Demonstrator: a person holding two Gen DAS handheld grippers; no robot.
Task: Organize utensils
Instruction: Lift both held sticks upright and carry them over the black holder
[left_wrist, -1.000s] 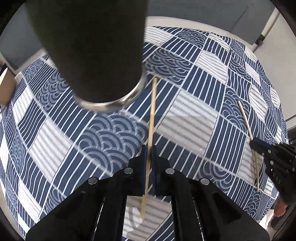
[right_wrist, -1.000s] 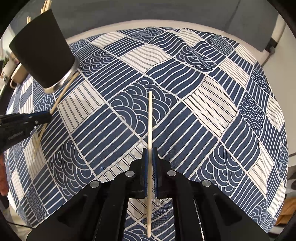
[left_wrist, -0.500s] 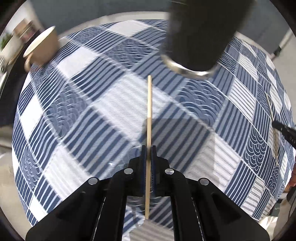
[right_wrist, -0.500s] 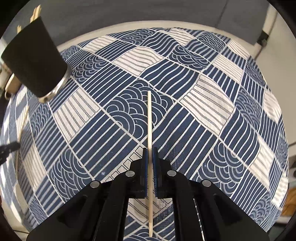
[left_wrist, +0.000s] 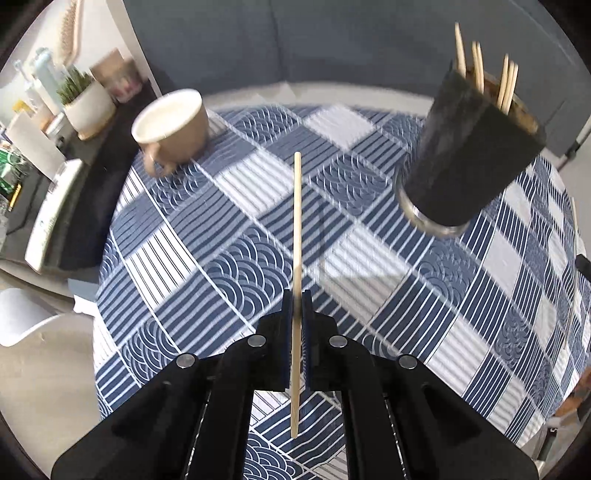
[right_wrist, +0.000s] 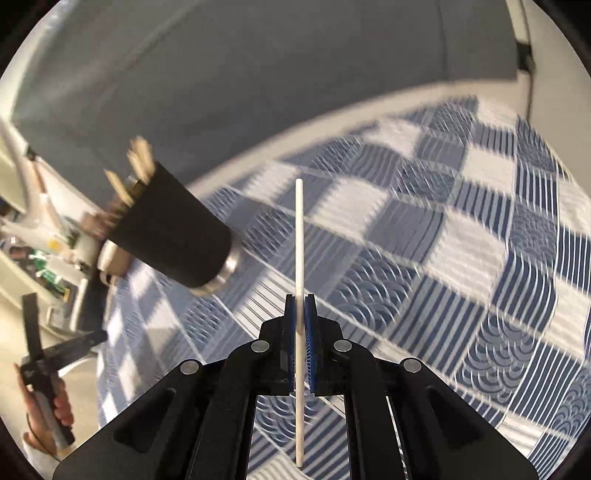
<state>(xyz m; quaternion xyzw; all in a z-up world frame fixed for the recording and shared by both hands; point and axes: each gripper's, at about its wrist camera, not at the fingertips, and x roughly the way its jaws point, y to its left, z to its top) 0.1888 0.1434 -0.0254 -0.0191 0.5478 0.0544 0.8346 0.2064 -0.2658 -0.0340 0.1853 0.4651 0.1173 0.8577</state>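
No brand, label or legible writing on any item in either view.

Left gripper (left_wrist: 295, 306): jaws nearly closed, clamping a single wooden chopstick (left_wrist: 296, 229). Stick is pale tan, thin, straight and plain. Long axis runs straight ahead along the fingers; far tip points toward the back of the table, short rear end projects behind the pads. It is held in the air above the blue-and-white patterned tablecloth (left_wrist: 177, 229), not touching it.

Right gripper (right_wrist: 300, 310): jaws likewise narrowed onto a second chopstick (right_wrist: 299, 236), paler, nearly white in this light. Same orientation: long axis in line with the fingers, tip forward, tail trailing behind the pads. Also clear of the cloth.

Black cylindrical utensil holder (left_wrist: 469, 155) with a metal base ring stands on the tablecloth, ahead and to the right of the left gripper. Several chopsticks (left_wrist: 480, 70) stand inside it, tips up and leaning. In the right wrist view the same holder (right_wrist: 173, 232) sits ahead-left.

Tan ceramic mug (left_wrist: 173, 125) with white interior sits near the far-left table edge. A potted plant in a white pot (left_wrist: 88, 103) stands on a side surface beyond it.

Right wrist view is motion-blurred; the left gripper's body and the person's hand (right_wrist: 48, 410) show at the lower left.
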